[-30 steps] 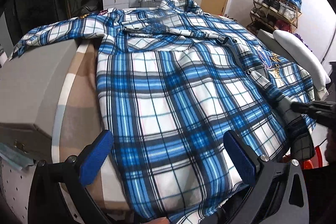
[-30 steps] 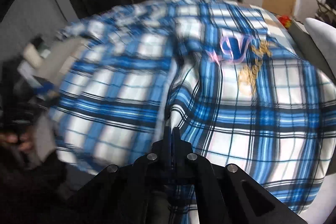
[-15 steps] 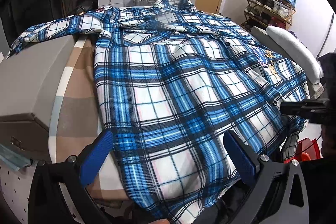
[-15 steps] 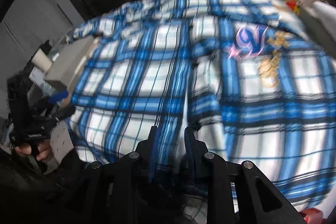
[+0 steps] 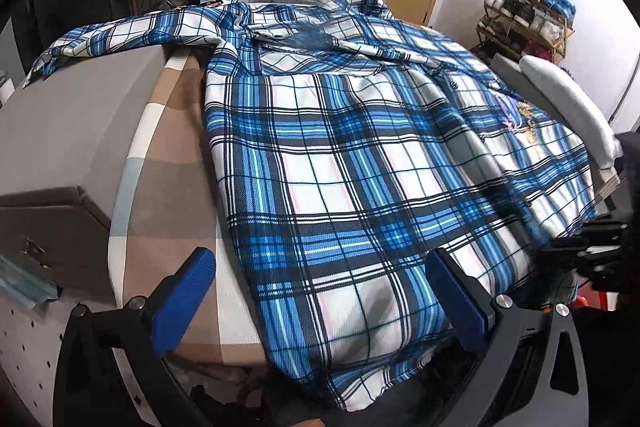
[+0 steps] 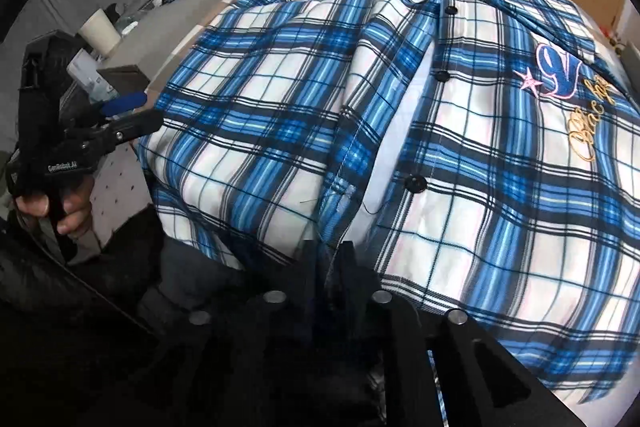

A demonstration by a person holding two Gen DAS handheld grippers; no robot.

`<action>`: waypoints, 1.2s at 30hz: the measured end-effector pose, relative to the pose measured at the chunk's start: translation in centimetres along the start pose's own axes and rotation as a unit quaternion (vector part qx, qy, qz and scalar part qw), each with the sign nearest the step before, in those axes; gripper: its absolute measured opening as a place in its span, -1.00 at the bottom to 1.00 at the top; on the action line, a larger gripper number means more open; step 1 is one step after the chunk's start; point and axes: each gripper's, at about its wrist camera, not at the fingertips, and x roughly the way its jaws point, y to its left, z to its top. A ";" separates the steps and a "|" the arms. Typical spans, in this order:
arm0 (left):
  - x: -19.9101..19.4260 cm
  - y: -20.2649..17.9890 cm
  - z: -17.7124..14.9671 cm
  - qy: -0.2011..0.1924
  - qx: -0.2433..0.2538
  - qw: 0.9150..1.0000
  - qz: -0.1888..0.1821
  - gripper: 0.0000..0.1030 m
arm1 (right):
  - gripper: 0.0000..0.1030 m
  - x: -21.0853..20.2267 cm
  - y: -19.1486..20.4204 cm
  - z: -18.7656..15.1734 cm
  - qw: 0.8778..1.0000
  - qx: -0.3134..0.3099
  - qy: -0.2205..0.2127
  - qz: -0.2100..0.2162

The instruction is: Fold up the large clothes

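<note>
At the left of the left wrist view a grey box (image 5: 60, 131) sits on the bed (image 5: 168, 163), whose tan and cream checked cover shows bare beside it; the left hand-held gripper (image 5: 320, 303) hangs over the near hem with its blue ribbed pads wide apart, nothing between them. Filling the middle, the plaid shirt (image 5: 360, 155) lies face up, soft woven blue, white and black, buttons undone, one sleeve trailing to the upper left. At the lower centre of the right wrist view the right hand-held gripper (image 6: 328, 263) has the placket edge between narrowly parted jaws, though whether the pads press I cannot tell. A loose hold could drop that edge mid-fold, and the overhanging hem may slide off
</note>
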 end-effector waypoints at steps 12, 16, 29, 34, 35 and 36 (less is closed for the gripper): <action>0.4 -1.0 0.9 -0.003 0.015 1.000 -0.021 0.98 | -1.00 0.4 -2.6 0.1 0.993 0.030 -0.038 -0.104; 0.4 -0.8 1.4 -0.010 0.007 1.000 -0.020 0.98 | -1.00 -2.0 -2.1 0.4 0.996 0.035 -0.084 0.005; -0.1 1.7 5.1 -0.067 -0.058 0.996 -0.001 0.98 | -0.19 1.6 -2.8 4.0 0.995 0.036 -0.087 -0.043; -2.0 5.5 8.0 -0.112 -0.096 0.987 0.063 0.98 | 0.06 -0.1 -2.8 3.6 0.992 0.045 -0.115 -0.028; -2.2 6.8 8.8 -0.118 -0.108 0.984 0.075 0.98 | 0.24 -0.9 -3.2 3.7 0.989 0.055 -0.136 -0.026; -2.4 8.2 9.7 -0.126 -0.124 0.980 0.090 0.98 | 0.33 -1.6 -3.5 3.8 0.985 0.065 -0.154 -0.031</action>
